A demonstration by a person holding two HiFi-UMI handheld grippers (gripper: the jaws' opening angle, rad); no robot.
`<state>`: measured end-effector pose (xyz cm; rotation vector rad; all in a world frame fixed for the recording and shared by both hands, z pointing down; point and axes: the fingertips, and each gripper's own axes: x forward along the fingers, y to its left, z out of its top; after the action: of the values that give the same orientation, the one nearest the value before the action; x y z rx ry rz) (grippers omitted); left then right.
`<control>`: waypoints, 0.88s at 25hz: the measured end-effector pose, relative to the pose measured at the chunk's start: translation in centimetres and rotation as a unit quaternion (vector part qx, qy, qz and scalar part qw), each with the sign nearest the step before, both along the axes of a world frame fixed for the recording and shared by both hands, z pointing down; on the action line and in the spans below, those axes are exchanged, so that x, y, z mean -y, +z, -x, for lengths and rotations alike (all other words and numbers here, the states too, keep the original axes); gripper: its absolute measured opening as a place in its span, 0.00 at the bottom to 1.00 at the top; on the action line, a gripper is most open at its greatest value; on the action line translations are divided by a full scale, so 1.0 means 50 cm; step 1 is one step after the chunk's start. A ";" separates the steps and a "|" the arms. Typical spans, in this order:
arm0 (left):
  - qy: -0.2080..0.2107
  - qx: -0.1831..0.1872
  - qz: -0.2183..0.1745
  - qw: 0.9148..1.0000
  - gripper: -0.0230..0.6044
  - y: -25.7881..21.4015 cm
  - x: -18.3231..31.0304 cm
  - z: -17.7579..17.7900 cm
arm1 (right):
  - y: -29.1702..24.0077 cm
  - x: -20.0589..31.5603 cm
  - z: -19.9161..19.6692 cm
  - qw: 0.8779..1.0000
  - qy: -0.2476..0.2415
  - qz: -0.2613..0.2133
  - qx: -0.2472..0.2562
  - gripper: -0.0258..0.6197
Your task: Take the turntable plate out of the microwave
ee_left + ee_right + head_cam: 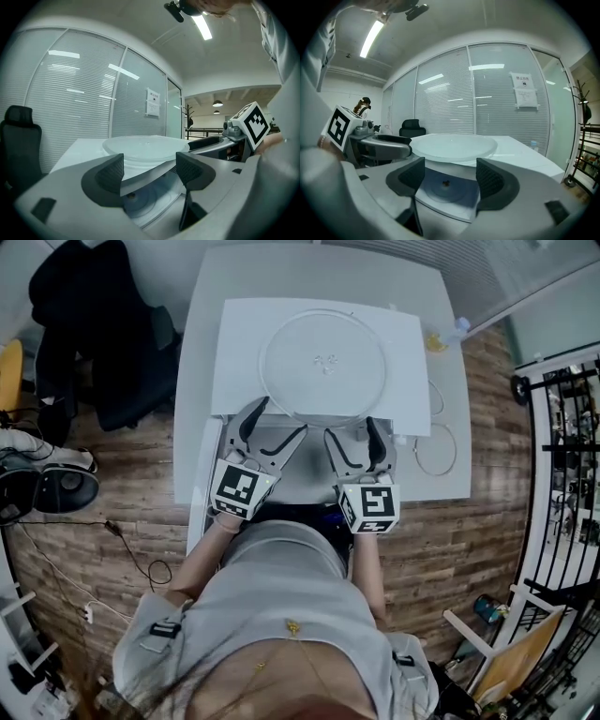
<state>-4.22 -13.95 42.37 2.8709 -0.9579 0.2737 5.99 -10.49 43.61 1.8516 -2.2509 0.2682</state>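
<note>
The right hand-held gripper [450, 176] has its jaws wide apart, and they hold nothing. Past them sits the white microwave [440, 206], open in front. The round glass turntable plate [454, 145] lies flat on top of it. The left hand-held gripper [401, 146] is close by on the left. A black chair [411, 126] stands far behind.

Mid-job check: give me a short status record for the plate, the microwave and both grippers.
turntable plate: lying flat on top of the microwave, not in the cavity
cavity: open, no plate inside
left gripper: jaws apart, empty, in front of the microwave
right gripper: jaws apart, empty, beside the left one
table: bears the microwave
</note>
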 end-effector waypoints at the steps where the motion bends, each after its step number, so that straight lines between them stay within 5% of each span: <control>1: -0.001 -0.001 0.002 1.000 0.58 0.000 0.001 0.000 | 0.000 0.001 -0.001 1.000 -0.001 0.001 -0.003 0.54; 11: -0.045 0.008 0.013 0.999 0.58 -0.001 0.014 -0.023 | 0.000 0.030 -0.022 0.999 -0.033 0.021 -0.016 0.54; 22: -0.089 0.019 0.021 0.996 0.58 -0.001 0.022 -0.032 | -0.014 0.051 -0.025 0.998 -0.039 0.034 0.032 0.54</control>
<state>-2.61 -15.03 42.30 2.7291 -1.1907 0.3282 7.25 -13.04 42.92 1.7399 -2.3193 0.3915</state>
